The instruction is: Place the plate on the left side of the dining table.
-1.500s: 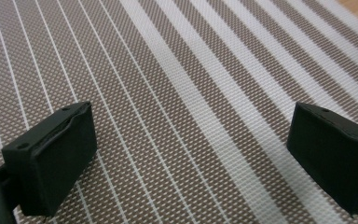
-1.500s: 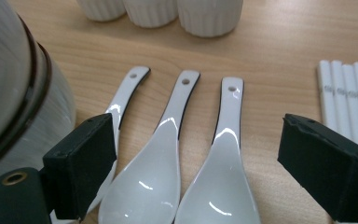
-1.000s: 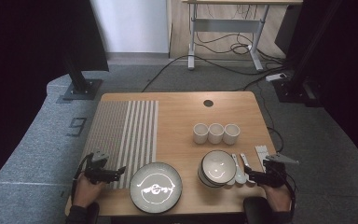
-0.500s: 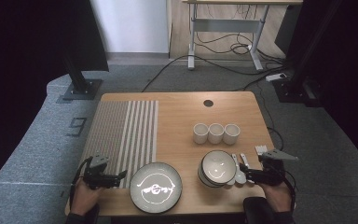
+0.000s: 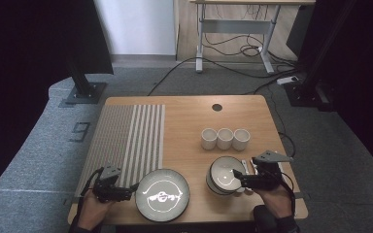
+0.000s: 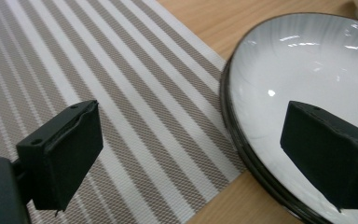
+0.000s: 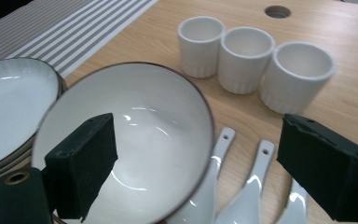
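Note:
A stack of dark-rimmed white plates (image 5: 162,194) sits at the table's front edge, beside a striped placemat (image 5: 126,141). My left gripper (image 5: 134,187) is open just left of the plates; in the left gripper view the plate rim (image 6: 242,154) passes between its two pads (image 6: 60,154). A stack of white bowls (image 5: 225,174) stands to the right of the plates. My right gripper (image 5: 237,177) is open at the bowls' right rim. In the right gripper view one jaw stands over the top bowl (image 7: 135,140) and the other over the white spoons (image 7: 251,191).
A row of 3 white cups (image 5: 225,138) stands behind the bowls, seen closer as cups (image 7: 242,58) in the right gripper view. A round cable hole (image 5: 217,107) lies near the table's far edge. Desk legs and cables (image 5: 233,43) are on the floor beyond.
My right gripper has moved left, up to the bowls' rim. The left gripper has barely shifted beside the plates.

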Demonstrator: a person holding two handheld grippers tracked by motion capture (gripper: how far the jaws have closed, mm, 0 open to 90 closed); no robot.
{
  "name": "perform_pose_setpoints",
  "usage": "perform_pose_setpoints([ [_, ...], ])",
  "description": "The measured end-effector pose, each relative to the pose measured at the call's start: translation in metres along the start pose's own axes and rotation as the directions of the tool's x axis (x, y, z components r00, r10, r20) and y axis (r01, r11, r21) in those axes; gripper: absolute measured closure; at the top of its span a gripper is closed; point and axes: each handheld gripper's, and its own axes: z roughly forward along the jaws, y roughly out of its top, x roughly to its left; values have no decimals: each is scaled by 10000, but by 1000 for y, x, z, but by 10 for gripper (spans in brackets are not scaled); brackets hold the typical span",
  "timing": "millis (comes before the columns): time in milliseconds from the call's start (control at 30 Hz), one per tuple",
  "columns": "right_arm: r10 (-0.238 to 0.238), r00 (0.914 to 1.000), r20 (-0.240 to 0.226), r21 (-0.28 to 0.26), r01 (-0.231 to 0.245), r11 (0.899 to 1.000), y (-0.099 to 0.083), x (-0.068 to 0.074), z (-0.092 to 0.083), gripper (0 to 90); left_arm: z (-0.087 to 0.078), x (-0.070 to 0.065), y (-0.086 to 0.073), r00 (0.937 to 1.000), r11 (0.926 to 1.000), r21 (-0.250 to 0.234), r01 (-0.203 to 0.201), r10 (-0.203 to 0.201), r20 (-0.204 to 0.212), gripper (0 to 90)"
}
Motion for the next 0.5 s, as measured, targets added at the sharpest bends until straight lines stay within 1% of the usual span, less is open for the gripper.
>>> perform_pose_setpoints([
  [67, -64, 10000, -46, 1, 64, 10000, 2, 2, 1, 115, 2, -3, 0, 10000, 10000, 29, -45, 45, 53, 48],
  [100, -104, 9999, -92, 12, 104, 9999, 4, 5, 2, 115, 2, -4, 0, 9998, 10000, 36, -91, 91, 170, 47],
  [167, -277, 9992, -295, 20, 278, 9996, 9, 12, 7, 115, 3, -6, 0, 9994, 9999, -27, -131, 132, 311, 38],
  [233, -439, 9984, -354, 41, 441, 9990, 12, 17, 10, 115, 4, -8, 0, 9992, 9998, -67, -199, 201, 346, 38],
  [300, -499, 9980, -376, 84, 503, 9987, 13, 20, 11, 115, 5, -9, 0, 9988, 9997, -48, -250, 251, 425, 38],
  [400, -657, 9968, -457, 138, 664, 9977, 14, 25, 15, 115, 6, -11, -1, 9979, 9997, -117, -219, 226, 602, 40],
  [433, -713, 9962, -491, 168, 722, 9972, 15, 28, 18, 117, 7, -12, -1, 9979, 9996, -94, -275, 280, 585, 53],
  [500, -725, 9959, -531, 154, 734, 9972, 15, 29, 19, 121, 7, -13, -1, 9980, 9994, -93, -332, 337, 532, 60],
])
